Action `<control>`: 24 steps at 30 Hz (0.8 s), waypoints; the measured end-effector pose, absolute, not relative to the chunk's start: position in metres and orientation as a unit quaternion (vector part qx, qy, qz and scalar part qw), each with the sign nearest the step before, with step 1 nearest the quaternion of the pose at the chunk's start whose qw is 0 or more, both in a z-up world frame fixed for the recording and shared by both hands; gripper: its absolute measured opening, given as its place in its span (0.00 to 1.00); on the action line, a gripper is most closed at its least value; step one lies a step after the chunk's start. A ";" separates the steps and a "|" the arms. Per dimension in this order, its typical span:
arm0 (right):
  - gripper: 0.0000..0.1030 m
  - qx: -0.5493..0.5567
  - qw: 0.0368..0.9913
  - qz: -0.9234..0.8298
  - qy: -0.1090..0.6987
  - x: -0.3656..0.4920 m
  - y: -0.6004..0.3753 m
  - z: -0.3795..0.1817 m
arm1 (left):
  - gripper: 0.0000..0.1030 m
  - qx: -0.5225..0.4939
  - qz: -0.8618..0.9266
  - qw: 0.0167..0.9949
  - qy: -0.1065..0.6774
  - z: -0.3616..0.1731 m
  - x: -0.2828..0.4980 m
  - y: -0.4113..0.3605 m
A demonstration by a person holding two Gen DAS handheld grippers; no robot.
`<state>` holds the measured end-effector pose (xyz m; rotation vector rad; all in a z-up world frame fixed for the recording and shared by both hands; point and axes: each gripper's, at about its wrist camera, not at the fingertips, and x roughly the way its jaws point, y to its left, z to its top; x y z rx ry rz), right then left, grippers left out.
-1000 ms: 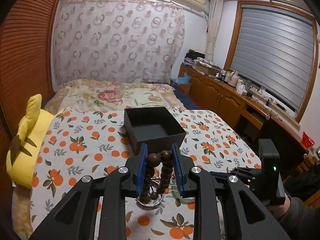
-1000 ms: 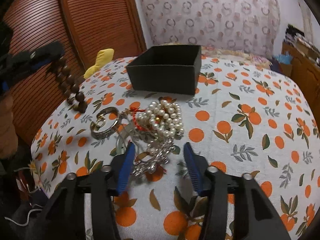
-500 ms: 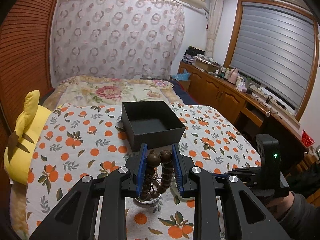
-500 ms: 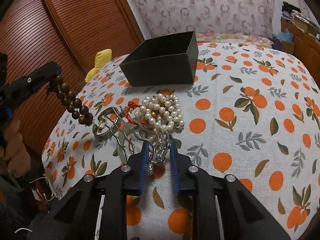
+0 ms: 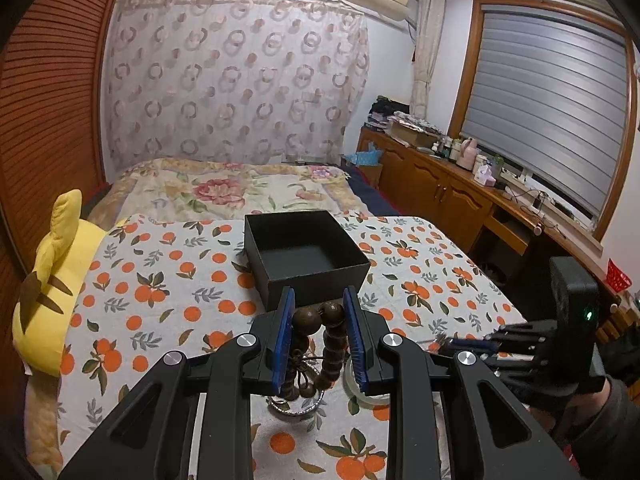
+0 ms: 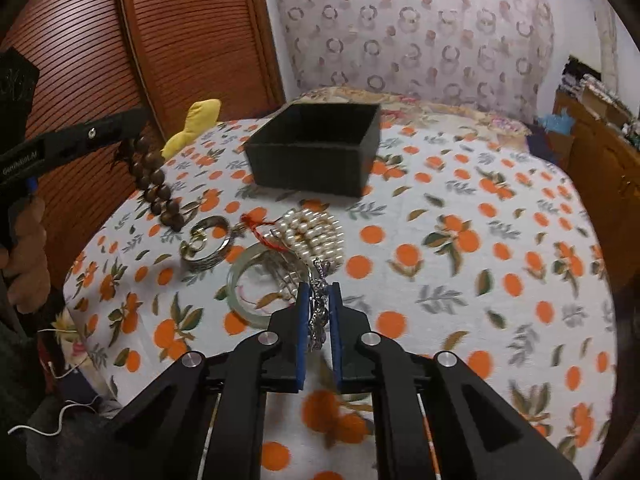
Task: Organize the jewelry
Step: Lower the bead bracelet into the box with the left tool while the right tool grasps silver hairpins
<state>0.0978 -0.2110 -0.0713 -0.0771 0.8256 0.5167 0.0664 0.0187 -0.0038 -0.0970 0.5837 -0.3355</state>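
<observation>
My left gripper (image 5: pixel 319 300) is shut on a brown wooden bead bracelet (image 5: pixel 320 318) and holds it in the air, short of the open black box (image 5: pixel 304 256). The bracelet also hangs at the left of the right wrist view (image 6: pixel 154 178). My right gripper (image 6: pixel 319 290) is shut on a silver chain (image 6: pixel 319 312), lifted a little off the cloth. On the table lie a pearl bracelet (image 6: pixel 316 234), a pale green bangle (image 6: pixel 250 284), a silver cuff (image 6: pixel 206 244) and a red cord (image 6: pixel 258 228). The black box (image 6: pixel 316 152) stands beyond them.
The table carries an orange-print cloth (image 6: pixel 480 240). A yellow plush toy (image 5: pixel 44 300) lies at the table's left edge. A bed (image 5: pixel 224 188) stands behind the table, a wooden wall (image 6: pixel 192 40) to the left, and wooden cabinets (image 5: pixel 440 196) to the right.
My right gripper moved onto the silver chain, shut on it and lifted it slightly. My left gripper kept the bead bracelet and rose a little above the table.
</observation>
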 end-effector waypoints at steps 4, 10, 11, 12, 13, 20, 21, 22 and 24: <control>0.11 -0.035 0.890 0.238 0.388 0.102 -0.218 -0.066 | 0.23 -0.047 -0.164 0.943 0.286 -0.004 0.066 0.019; 0.11 -0.052 0.899 0.225 0.371 0.101 -0.224 -0.053 | 0.23 -0.042 -0.165 0.944 0.284 0.002 0.068 0.016; 0.11 -0.054 0.900 0.224 0.371 0.101 -0.226 -0.051 | 0.23 -0.041 -0.165 0.944 0.283 0.002 0.068 0.016; 0.11 -0.055 0.901 0.222 0.370 0.101 -0.227 -0.050 | 0.23 -0.041 -0.164 0.945 0.282 0.004 0.069 0.016; 0.11 -0.056 0.902 0.220 0.368 0.101 -0.229 -0.048 | 0.23 -0.041 -0.163 0.945 0.281 0.004 0.070 0.015; 0.11 -0.057 0.911 0.210 0.349 0.110 -0.237 -0.032 | 0.23 -0.039 -0.164 0.948 0.271 0.017 0.082 0.011; 0.11 -0.058 0.912 0.212 0.346 0.112 -0.237 -0.030 | 0.23 -0.039 -0.164 0.948 0.269 0.019 0.084 0.011; 0.11 -0.058 0.913 0.213 0.343 0.115 -0.236 -0.028 | 0.23 -0.039 -0.163 0.949 0.267 0.021 0.087 0.010; 0.11 -0.061 0.915 0.215 0.337 0.122 -0.233 -0.024 | 0.23 -0.040 -0.164 0.950 0.262 0.026 0.095 0.010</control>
